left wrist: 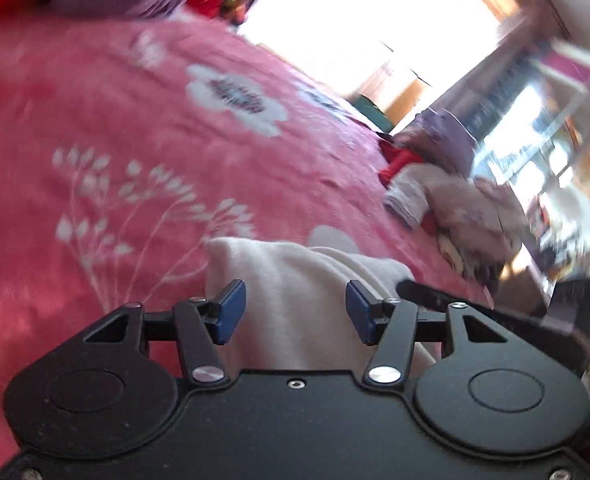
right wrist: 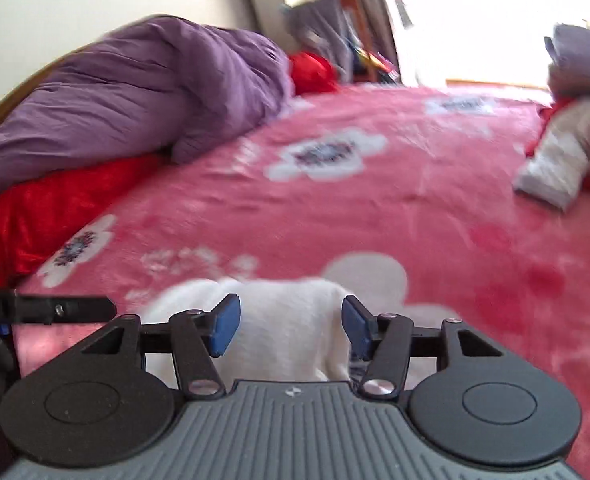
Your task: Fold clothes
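A white garment (left wrist: 299,300) lies folded on the pink flowered blanket (left wrist: 135,140), right in front of both grippers. My left gripper (left wrist: 295,312) is open, its blue pads (left wrist: 231,312) apart over the garment. My right gripper (right wrist: 289,326) is open too, with the same white garment (right wrist: 287,332) between and below its pads (right wrist: 225,326). The other gripper shows at the right edge of the left wrist view (left wrist: 495,312) and at the left edge of the right wrist view (right wrist: 47,308). Both views are blurred by motion.
A heap of clothes (left wrist: 455,200) lies at the bed's right side, also in the right wrist view (right wrist: 567,148). A purple duvet (right wrist: 135,96) over a red pillow (right wrist: 55,208) sits at the head of the bed. A bright window (left wrist: 375,20) and shelves (left wrist: 535,140) are beyond.
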Tool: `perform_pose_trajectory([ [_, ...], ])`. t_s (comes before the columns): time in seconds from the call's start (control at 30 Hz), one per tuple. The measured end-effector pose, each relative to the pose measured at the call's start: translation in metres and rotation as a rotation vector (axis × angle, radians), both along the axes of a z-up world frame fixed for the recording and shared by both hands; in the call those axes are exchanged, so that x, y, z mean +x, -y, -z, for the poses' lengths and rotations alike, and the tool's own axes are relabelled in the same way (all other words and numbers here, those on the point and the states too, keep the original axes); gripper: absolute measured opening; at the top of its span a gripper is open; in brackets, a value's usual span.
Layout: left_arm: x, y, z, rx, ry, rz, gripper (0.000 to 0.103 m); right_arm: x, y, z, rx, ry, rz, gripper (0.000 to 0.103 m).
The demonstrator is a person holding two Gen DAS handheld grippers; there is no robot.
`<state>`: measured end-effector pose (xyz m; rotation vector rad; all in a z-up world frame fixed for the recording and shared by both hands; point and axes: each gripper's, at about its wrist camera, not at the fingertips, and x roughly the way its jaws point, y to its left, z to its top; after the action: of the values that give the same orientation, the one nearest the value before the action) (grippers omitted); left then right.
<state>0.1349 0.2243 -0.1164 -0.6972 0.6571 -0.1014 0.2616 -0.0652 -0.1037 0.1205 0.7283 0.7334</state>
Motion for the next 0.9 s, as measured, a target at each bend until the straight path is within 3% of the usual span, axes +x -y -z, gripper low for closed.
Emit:
perform_pose_trajectory([
  [0.1,0.014,-0.008,0.017,-0.124,-0.039,-0.030,0.055,0.009,0.011,0.017,0.135,-0.132,0.036,0.055],
  [0.13,0.017,-0.007,0.019,-0.145,-0.037,-0.020,0.053,0.011,0.013,0.022,0.162,-0.151,0.039,0.044],
  [0.17,0.021,-0.002,0.020,-0.161,-0.026,0.006,0.024,0.012,0.014,0.025,0.183,-0.164,0.039,0.025],
  [0.23,0.022,0.010,0.006,-0.062,0.015,0.046,0.017,0.008,0.014,0.027,0.201,-0.166,0.034,0.018],
  [0.33,0.013,0.008,-0.012,0.017,0.103,0.063,0.009,0.000,0.040,0.022,0.333,-0.193,0.148,0.017],
  [0.37,0.011,0.006,-0.014,0.046,0.120,0.072,0.008,-0.001,0.047,0.025,0.352,-0.201,0.181,0.017],
  [0.47,0.012,0.004,0.006,0.052,0.057,0.095,0.009,0.002,0.038,0.057,0.217,-0.271,0.181,0.018],
  [0.5,0.008,0.005,0.007,0.060,0.054,0.093,0.010,-0.001,0.042,0.062,0.242,-0.288,0.196,0.020],
  [0.57,0.001,0.006,0.009,0.077,0.049,0.088,0.023,-0.009,0.049,0.058,0.284,-0.264,0.225,0.039],
  [0.6,-0.005,0.005,0.005,0.112,0.053,0.065,0.030,-0.012,0.053,0.054,0.294,-0.252,0.236,0.043],
  [0.63,-0.010,0.004,0.001,0.148,0.057,0.043,0.037,-0.015,0.056,0.048,0.295,-0.236,0.238,0.049],
  [0.7,-0.019,0.005,-0.014,0.195,0.098,0.028,0.037,-0.023,0.061,0.032,0.267,-0.159,0.235,0.049],
  [0.8,-0.024,0.022,-0.040,0.240,0.182,0.100,0.037,-0.039,0.062,0.005,0.239,-0.004,0.161,0.048],
  [0.9,-0.023,0.053,-0.047,0.244,0.239,0.233,0.037,-0.058,0.052,-0.006,0.201,0.069,0.044,0.047],
])
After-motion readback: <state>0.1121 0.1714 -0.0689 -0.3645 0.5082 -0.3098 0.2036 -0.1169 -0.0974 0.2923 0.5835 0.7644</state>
